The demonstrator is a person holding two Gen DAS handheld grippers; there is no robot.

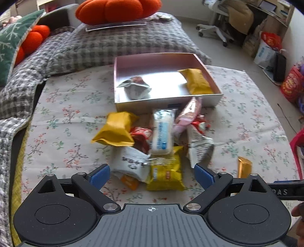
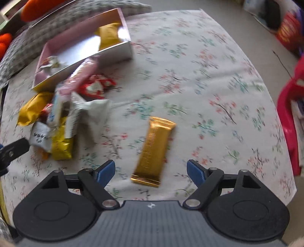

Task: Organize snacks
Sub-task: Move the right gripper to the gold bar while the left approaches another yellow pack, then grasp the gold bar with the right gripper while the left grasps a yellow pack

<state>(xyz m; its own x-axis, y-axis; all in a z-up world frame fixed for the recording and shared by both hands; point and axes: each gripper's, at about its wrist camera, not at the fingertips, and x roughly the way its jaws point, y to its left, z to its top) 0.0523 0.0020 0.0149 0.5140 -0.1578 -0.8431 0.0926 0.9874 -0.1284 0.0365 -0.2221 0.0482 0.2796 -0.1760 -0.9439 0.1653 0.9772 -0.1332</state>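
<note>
A pink open box (image 1: 121,64) stands on the floral cloth and holds a yellow packet (image 1: 197,81) and a grey-red packet (image 1: 136,87). A pile of snack packets (image 1: 152,144) lies in front of it, with a white-blue bar (image 1: 163,133) on top. My left gripper (image 1: 152,173) is open, its blue pads either side of the pile's near end, a yellow-gold packet (image 1: 165,174) between them. My right gripper (image 2: 151,172) is open above a lone gold bar (image 2: 153,150), which lies apart from the pile (image 2: 62,121). The box also shows in the right wrist view (image 2: 121,51).
A grey checked blanket (image 1: 95,45) and orange cushions (image 1: 117,9) lie behind the box. The floral cloth (image 2: 209,76) ends at the right, where a red object (image 2: 288,114) stands. An office chair (image 1: 218,22) and bags (image 1: 269,47) are on the floor beyond.
</note>
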